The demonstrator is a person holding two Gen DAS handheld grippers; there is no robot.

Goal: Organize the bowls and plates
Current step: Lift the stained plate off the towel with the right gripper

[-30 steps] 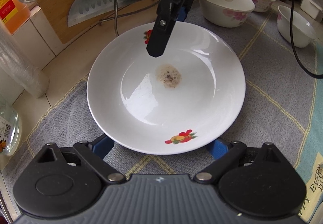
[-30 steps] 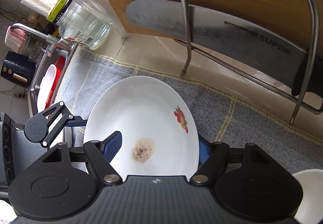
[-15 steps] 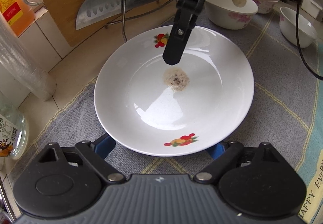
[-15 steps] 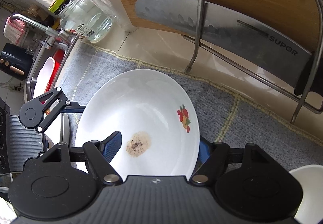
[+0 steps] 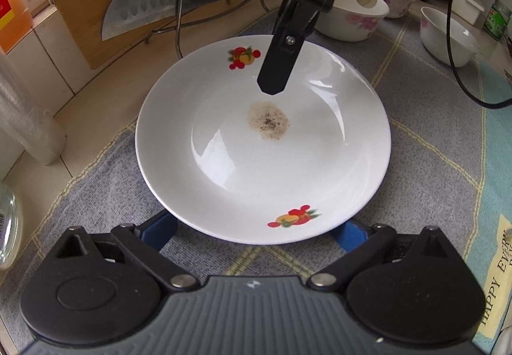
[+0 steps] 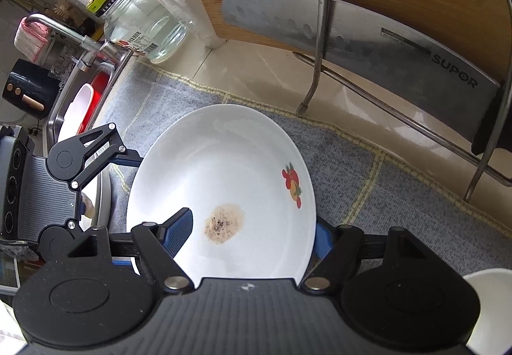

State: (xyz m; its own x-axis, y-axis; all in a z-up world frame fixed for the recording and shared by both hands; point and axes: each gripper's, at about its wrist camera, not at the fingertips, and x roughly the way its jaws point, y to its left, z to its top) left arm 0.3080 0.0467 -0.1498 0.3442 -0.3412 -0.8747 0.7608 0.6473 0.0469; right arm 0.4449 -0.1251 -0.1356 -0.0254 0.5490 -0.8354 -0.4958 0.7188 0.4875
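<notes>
A white plate (image 5: 262,169) with red fruit decals and a brown stain in its middle sits over the grey checked cloth (image 5: 432,163). My right gripper (image 6: 254,227) is shut on its rim. One blue finger (image 6: 179,227) lies on the plate's inside; the other is hidden behind the rim. In the left wrist view that upper finger (image 5: 278,60) reaches in from the far side, above the stain. My left gripper (image 5: 256,233) is at the near rim with its jaws opening. Its blue fingers (image 5: 163,230) show on either side under the rim, and no pad visibly presses on the plate.
A cleaver (image 5: 179,0) hangs in a wire rack (image 6: 320,35) against a wooden board behind the plate. Two white bowls (image 5: 352,19) (image 5: 448,38) stand at the far right. A plastic-wrap roll (image 5: 22,118) and a glass jar (image 6: 144,28) stand at the left. A sink with a tap (image 6: 80,41) lies beyond.
In the left wrist view the right gripper's finger has shifted to the right across the plate. The plate has stayed between the fingers of both grippers.
</notes>
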